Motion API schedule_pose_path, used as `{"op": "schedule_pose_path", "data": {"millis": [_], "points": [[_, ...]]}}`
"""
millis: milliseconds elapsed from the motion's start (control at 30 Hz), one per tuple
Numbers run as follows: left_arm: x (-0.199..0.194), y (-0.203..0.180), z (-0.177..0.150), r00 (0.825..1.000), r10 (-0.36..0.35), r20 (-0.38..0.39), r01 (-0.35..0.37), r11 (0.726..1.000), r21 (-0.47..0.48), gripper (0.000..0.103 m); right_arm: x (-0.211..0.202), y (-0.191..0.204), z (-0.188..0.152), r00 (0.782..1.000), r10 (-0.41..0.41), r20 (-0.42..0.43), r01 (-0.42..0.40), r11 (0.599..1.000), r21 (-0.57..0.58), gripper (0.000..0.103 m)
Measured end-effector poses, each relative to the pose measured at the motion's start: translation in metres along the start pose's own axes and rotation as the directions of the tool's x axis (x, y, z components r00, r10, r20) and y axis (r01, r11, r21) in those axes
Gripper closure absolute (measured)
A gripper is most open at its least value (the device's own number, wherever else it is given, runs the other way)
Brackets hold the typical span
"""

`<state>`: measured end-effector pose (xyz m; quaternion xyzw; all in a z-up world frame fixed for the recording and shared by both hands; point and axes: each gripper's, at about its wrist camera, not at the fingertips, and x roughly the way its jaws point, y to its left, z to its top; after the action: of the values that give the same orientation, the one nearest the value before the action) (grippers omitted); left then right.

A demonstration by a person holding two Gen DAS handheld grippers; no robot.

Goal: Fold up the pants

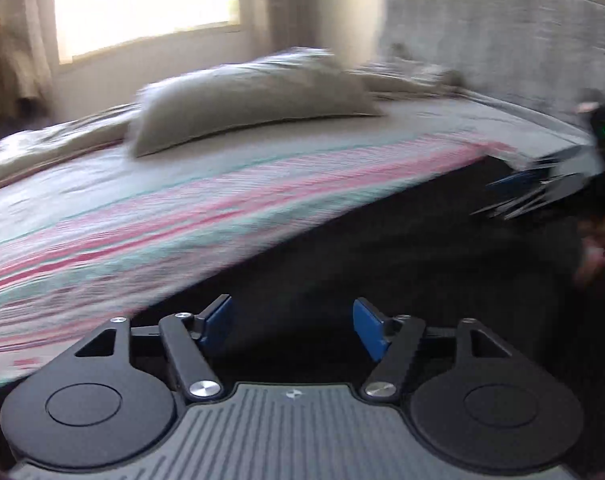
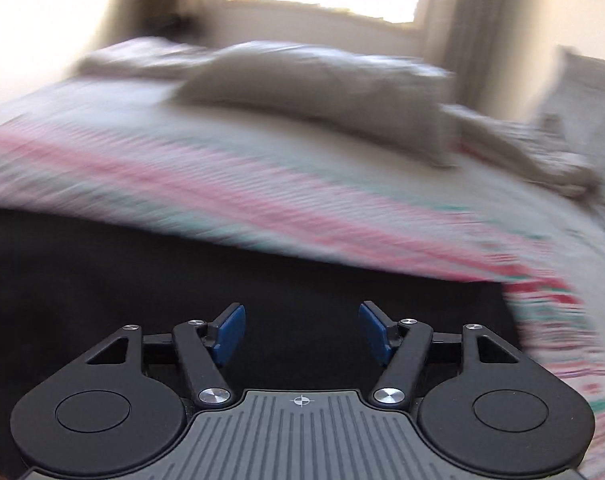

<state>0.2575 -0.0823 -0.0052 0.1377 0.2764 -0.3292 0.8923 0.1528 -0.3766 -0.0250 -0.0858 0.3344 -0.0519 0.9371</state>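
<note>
A striped bed (image 1: 142,216) carries black pants (image 1: 382,248) and a pillow (image 1: 254,100).

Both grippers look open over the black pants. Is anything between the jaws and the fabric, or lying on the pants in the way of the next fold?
Nothing visible. The left gripper and right gripper stand open and empty over the black pants, whose visible surface is bare. The pillow lies farther back on the striped bedspread, clear of them.

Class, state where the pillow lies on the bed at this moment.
In both wrist views the pillow lies on the far side of the bed, beyond the striped cover, below the window.
</note>
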Motion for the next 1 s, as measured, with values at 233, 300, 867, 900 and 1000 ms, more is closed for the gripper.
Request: {"op": "schedule_pose_path", "data": {"millis": [233,300,867,900,1000], "points": [[-0.012,0.016,-0.056,0.995,0.021,-0.103,-0.016,0.999,0.045,0.028,-0.015,-0.018,-0.042,0.996,-0.053,-0.076,0.054,0.999,0.004,0.032],[-0.027,0.054,-0.072,0.993,0.045,-0.111,-0.053,0.996,-0.070,0.020,-0.021,-0.065,-0.058,0.988,-0.096,-0.119,0.109,0.988,0.110,0.031],[-0.089,0.163,-0.079,0.954,0.263,-0.145,-0.287,0.941,-0.178,0.018,-0.067,-0.157,-0.068,0.950,-0.255,-0.179,0.298,0.912,0.283,0.022],[-0.079,0.160,-0.070,0.958,0.248,-0.140,-0.270,0.949,-0.161,0.017,-0.065,-0.145,-0.057,0.964,-0.214,-0.160,0.251,0.931,0.266,0.021],[-0.045,0.152,-0.046,0.965,0.218,-0.146,-0.234,0.967,-0.101,0.015,-0.052,-0.116,-0.030,0.984,-0.122,-0.130,0.147,0.968,0.202,0.018]]}}
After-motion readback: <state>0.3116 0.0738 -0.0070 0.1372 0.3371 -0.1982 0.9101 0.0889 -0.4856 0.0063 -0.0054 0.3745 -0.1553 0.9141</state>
